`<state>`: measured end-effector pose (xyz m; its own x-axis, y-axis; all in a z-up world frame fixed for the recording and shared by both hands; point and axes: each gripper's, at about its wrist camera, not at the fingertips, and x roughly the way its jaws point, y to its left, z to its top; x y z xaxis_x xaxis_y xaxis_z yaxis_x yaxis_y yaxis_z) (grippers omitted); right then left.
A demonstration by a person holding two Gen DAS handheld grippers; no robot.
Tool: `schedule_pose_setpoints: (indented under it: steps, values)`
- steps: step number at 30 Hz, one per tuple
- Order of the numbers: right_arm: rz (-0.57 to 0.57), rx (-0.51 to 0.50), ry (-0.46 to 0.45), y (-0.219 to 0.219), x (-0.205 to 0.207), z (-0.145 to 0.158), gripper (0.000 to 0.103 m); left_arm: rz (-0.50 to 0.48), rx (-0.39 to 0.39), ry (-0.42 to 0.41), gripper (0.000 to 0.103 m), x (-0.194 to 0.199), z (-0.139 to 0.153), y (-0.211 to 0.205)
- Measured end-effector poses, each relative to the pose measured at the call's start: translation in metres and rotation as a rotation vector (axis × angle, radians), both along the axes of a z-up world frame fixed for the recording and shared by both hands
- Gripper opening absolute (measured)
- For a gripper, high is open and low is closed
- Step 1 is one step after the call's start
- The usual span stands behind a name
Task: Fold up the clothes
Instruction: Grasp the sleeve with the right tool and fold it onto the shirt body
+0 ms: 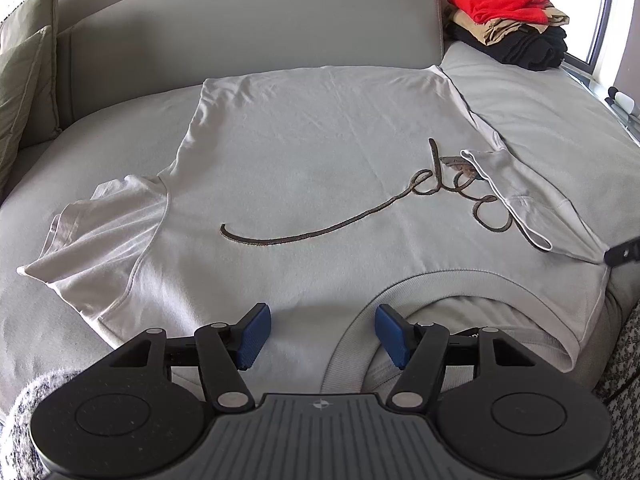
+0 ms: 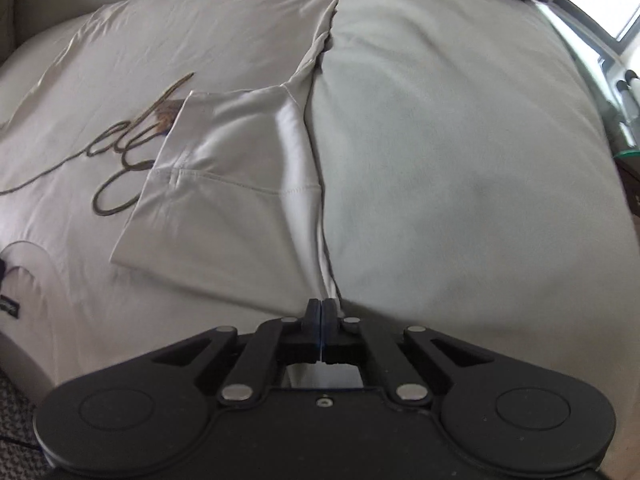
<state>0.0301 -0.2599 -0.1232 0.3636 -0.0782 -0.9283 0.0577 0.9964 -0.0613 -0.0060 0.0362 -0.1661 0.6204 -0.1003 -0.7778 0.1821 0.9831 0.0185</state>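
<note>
A pale grey T-shirt (image 1: pixel 304 152) with a dark cursive script lies front up on a grey cushion (image 1: pixel 540 112), collar (image 1: pixel 440 284) toward me. Its left sleeve (image 1: pixel 100 232) is spread out; its right sleeve (image 1: pixel 516 192) is folded inward over the script. My left gripper (image 1: pixel 322 332) hovers open just above the collar's left side, with nothing between its blue pads (image 1: pixel 254 332). My right gripper (image 2: pixel 322 308) is shut at the shirt's right shoulder edge, where the fabric (image 2: pixel 224 184) draws to a point between its fingertips; in the left wrist view its tip (image 1: pixel 622 254) shows there.
A stack of folded clothes (image 1: pixel 504 0), red on top, sits at the cushion's far right corner by a window (image 1: pixel 600 20). Green pillows (image 1: pixel 24 80) lean at the left, against the grey backrest (image 1: pixel 240 24). Bare cushion (image 2: pixel 460 140) stretches to the right of the shirt.
</note>
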Motion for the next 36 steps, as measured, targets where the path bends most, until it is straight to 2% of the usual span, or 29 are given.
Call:
schedule_pose_setpoints:
  steps: [2, 3, 4, 7, 10, 12, 15, 17, 18, 21, 22, 25, 28, 30, 32, 34, 36]
  values:
    - [-0.016, 0.067, -0.102, 0.002, -0.002, 0.014, 0.010, -0.001, 0.002, -0.001, 0.062, 0.000, 0.000, 0.000]
    - [-0.020, 0.134, -0.143, 0.002, -0.001, 0.020, 0.015, -0.001, 0.002, -0.001, 0.062, 0.000, 0.000, 0.000]
    - [-0.034, 0.211, -0.171, 0.003, 0.003, 0.021, 0.016, -0.001, 0.002, -0.001, 0.062, -0.001, 0.000, 0.000]
    - [-0.062, 0.353, -0.229, 0.012, 0.021, 0.020, 0.016, 0.000, 0.007, -0.003, 0.062, -0.001, 0.000, -0.001]
    - [-0.123, 0.413, -0.244, 0.017, 0.045, 0.001, 0.019, -0.002, 0.018, -0.009, 0.062, -0.003, 0.000, -0.002]
    - [-0.155, 0.448, -0.192, 0.018, 0.048, -0.022, 0.023, -0.003, 0.022, -0.011, 0.063, -0.004, 0.000, -0.002]
    - [-0.104, 0.441, -0.193, 0.030, 0.026, -0.021, 0.023, -0.003, 0.020, -0.010, 0.063, -0.004, 0.001, -0.001]
    - [-0.038, 0.428, -0.183, 0.037, 0.007, -0.008, 0.023, 0.001, 0.014, -0.005, 0.063, -0.002, 0.000, -0.001]
    - [-0.024, 0.454, -0.174, 0.034, 0.000, -0.002, 0.023, 0.002, 0.011, -0.003, 0.063, -0.002, 0.000, -0.001]
    - [-0.071, 0.516, -0.229, 0.019, -0.014, 0.011, 0.023, 0.005, 0.012, -0.002, 0.064, -0.001, -0.001, -0.002]
    - [-0.086, 0.506, -0.243, 0.016, -0.014, 0.013, 0.022, 0.004, 0.014, -0.004, 0.064, -0.002, -0.001, -0.002]
    - [-0.106, 0.493, -0.231, 0.016, -0.004, 0.005, 0.017, 0.004, 0.015, -0.005, 0.064, -0.002, 0.000, -0.002]
    - [-0.080, 0.483, -0.145, 0.032, -0.002, -0.014, 0.017, 0.001, 0.024, -0.009, 0.064, -0.005, 0.000, -0.003]
    - [-0.035, 0.424, -0.150, 0.045, -0.014, -0.011, 0.017, -0.025, 0.033, -0.010, 0.058, -0.009, 0.002, -0.005]
    - [0.005, 0.432, -0.125, 0.051, -0.025, -0.005, 0.019, -0.075, 0.023, -0.006, 0.035, -0.018, 0.006, -0.007]
    - [0.043, 0.449, -0.113, 0.056, -0.036, 0.001, 0.029, -0.112, 0.020, -0.008, 0.028, -0.027, 0.009, -0.008]
    - [0.060, 0.460, -0.139, 0.058, -0.044, 0.010, 0.036, -0.132, 0.014, -0.009, 0.028, -0.036, 0.013, -0.005]
